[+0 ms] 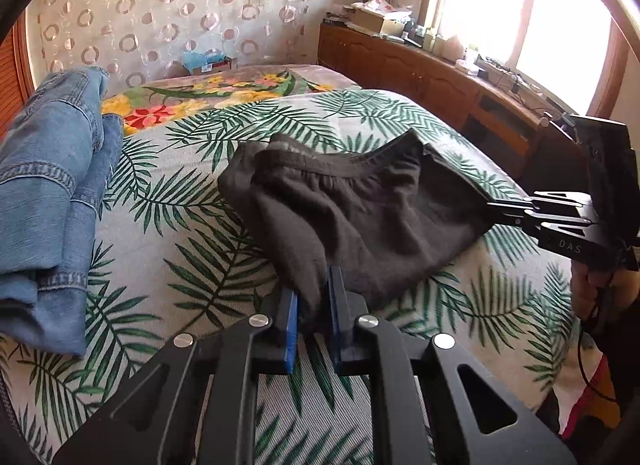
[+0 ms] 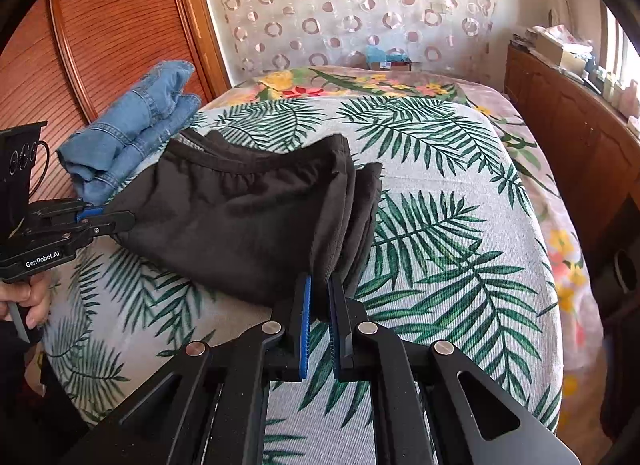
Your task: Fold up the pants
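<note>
Dark brown pants [image 1: 360,205] lie folded into a short bundle on the palm-leaf bedspread [image 1: 180,257], elastic waistband toward the far side. My left gripper [image 1: 312,297] is shut on the near left corner of the fabric, which bunches between its blue pads. In the right wrist view the same pants [image 2: 240,221] hang slightly lifted, and my right gripper [image 2: 319,297] is shut on their near right corner. Each gripper also shows in the other's view, the right gripper [image 1: 496,209] at the pants' right edge and the left gripper [image 2: 108,221] at their left edge.
A folded pair of blue jeans [image 1: 52,201] lies on the bed to the left, by a wooden slatted door [image 2: 80,45]. A wooden cabinet [image 1: 420,73] with clutter runs along the right under a bright window. A person's hand [image 2: 28,301] holds the left gripper's handle.
</note>
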Action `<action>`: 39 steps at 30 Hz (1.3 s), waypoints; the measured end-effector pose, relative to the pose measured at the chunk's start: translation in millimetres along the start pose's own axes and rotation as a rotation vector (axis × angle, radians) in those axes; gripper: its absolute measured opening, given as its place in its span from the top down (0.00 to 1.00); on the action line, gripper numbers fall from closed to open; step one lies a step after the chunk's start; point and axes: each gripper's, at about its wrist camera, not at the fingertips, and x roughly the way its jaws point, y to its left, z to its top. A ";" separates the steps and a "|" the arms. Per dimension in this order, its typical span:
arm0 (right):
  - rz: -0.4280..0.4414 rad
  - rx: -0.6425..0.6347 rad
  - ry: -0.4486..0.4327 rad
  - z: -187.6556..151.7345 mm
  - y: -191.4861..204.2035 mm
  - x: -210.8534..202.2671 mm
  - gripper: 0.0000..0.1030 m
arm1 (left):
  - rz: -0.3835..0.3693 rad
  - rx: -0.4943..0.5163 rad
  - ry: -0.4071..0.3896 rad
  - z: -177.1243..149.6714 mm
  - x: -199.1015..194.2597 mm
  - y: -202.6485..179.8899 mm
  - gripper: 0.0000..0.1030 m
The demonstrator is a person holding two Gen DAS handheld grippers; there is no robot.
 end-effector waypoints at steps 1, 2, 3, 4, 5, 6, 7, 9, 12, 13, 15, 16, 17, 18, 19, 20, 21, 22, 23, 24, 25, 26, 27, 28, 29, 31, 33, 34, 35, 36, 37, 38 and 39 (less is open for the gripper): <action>0.008 -0.002 -0.003 -2.2 1.1 -4.1 0.93 | -0.003 0.006 -0.006 -4.2 -7.0 -2.9 0.87; 0.014 -0.002 -0.004 -4.7 2.7 -7.0 0.93 | -0.006 0.007 -0.010 -6.9 -10.5 -4.1 0.87; 0.019 -0.004 -0.007 -7.6 4.0 -11.3 0.93 | -0.011 0.008 -0.012 -10.6 -15.3 -5.7 0.87; 0.023 -0.009 -0.009 -11.4 6.0 -16.1 0.93 | -0.015 0.007 -0.015 -13.7 -19.6 -6.7 0.87; 0.025 -0.014 -0.010 -14.2 7.7 -19.8 0.93 | -0.016 0.010 -0.020 -17.7 -25.2 -8.7 0.87; 0.030 -0.020 -0.012 -18.1 10.3 -24.7 0.93 | -0.013 0.013 -0.024 -21.5 -30.3 -10.9 0.87; 0.034 -0.025 -0.013 -20.8 11.5 -28.8 0.93 | -0.013 0.013 -0.027 -23.7 -33.1 -12.0 0.87; 0.038 -0.037 -0.015 -28.0 15.5 -37.2 0.93 | -0.020 0.009 -0.028 -30.6 -38.9 -14.3 0.87; 0.046 -0.041 -0.020 -37.4 17.3 -47.2 0.93 | -0.017 0.021 -0.015 -38.0 -38.2 -17.8 0.87; 0.050 -0.036 -0.020 -40.1 16.8 -48.8 0.93 | -0.008 0.029 -0.009 -39.4 -36.0 -18.2 0.87; 0.052 -0.027 -0.019 -45.1 16.5 -50.0 0.93 | -0.007 0.019 -0.003 -39.6 -33.1 -16.4 0.87; 0.051 -0.025 -0.017 -45.8 15.7 -49.7 0.93 | -0.008 0.015 -0.001 -40.1 -32.5 -15.4 0.87; 0.048 -0.026 -0.015 -46.4 16.1 -49.0 0.93 | -0.005 0.012 0.000 -40.4 -32.3 -14.7 0.87; 0.045 -0.028 -0.014 -46.8 16.8 -48.4 0.93 | -0.003 0.011 0.001 -40.6 -32.2 -14.7 0.87; 0.042 -0.031 -0.012 -46.6 18.9 -48.6 0.93 | 0.000 0.010 0.002 -40.9 -32.3 -14.6 0.87; 0.039 -0.034 -0.010 -46.6 20.2 -48.6 0.93 | 0.000 0.010 0.003 -41.9 -32.8 -15.0 0.87; 0.036 -0.037 -0.009 -46.4 21.5 -48.9 0.93 | 0.000 0.009 0.002 -42.6 -33.6 -14.9 0.86; 0.033 -0.039 -0.008 -46.6 22.9 -49.5 0.93 | 0.001 0.008 0.002 -43.5 -34.8 -15.3 0.85; 0.031 -0.037 -0.007 -47.2 24.1 -50.0 0.93 | 0.004 0.009 0.001 -43.8 -36.1 -15.3 0.85; 0.028 -0.034 -0.006 -46.7 25.5 -50.9 0.93 | 0.004 0.007 0.001 -43.6 -37.0 -14.8 0.85; 0.026 -0.034 -0.006 -46.8 25.5 -52.3 0.93 | 0.003 0.005 0.002 -42.9 -37.9 -14.1 0.84; 0.027 -0.037 -0.004 -47.3 25.9 -53.4 0.93 | 0.004 0.002 0.003 -42.3 -38.6 -13.3 0.84; 0.025 -0.041 -0.002 -47.8 26.2 -54.9 0.93 | 0.008 0.001 0.004 -41.6 -39.6 -12.8 0.84; 0.019 -0.044 -0.003 -48.8 26.1 -57.8 0.93 | 0.012 0.002 0.004 -40.1 -40.0 -12.4 0.82; 0.012 -0.044 -0.006 -49.1 26.1 -59.8 0.93 | 0.019 0.002 -0.001 -39.0 -42.0 -11.8 0.81; 0.008 -0.041 -0.011 -48.9 24.9 -64.0 0.93 | 0.024 0.005 -0.008 -38.4 -44.7 -10.8 0.76; -0.005 -0.041 -0.020 -47.4 24.0 -68.0 0.92 | 0.018 0.003 -0.018 -35.8 -46.6 -8.7 0.69; -0.008 -0.042 -0.025 -47.2 23.5 -69.5 0.92 | 0.017 0.003 -0.019 -34.9 -46.3 -8.1 0.63; -0.011 -0.042 -0.030 -45.7 23.1 -70.0 0.91 | 0.018 0.003 -0.020 -33.2 -45.5 -7.0 0.55; -0.014 -0.042 -0.034 -43.7 22.8 -70.0 0.91 | 0.019 0.003 -0.021 -31.3 -44.1 -6.0 0.53; -0.017 -0.043 -0.038 -42.2 22.4 -69.8 0.91 | 0.020 0.004 -0.020 -29.5 -43.0 -5.6 0.53; -0.021 -0.046 -0.040 -40.1 22.5 -68.7 0.89 | 0.022 0.007 -0.018 -27.0 -40.6 -4.8 0.53; -0.027 -0.049 -0.043 -37.7 22.8 -67.3 0.88 | 0.026 0.006 -0.015 -24.1 -37.8 -3.7 0.53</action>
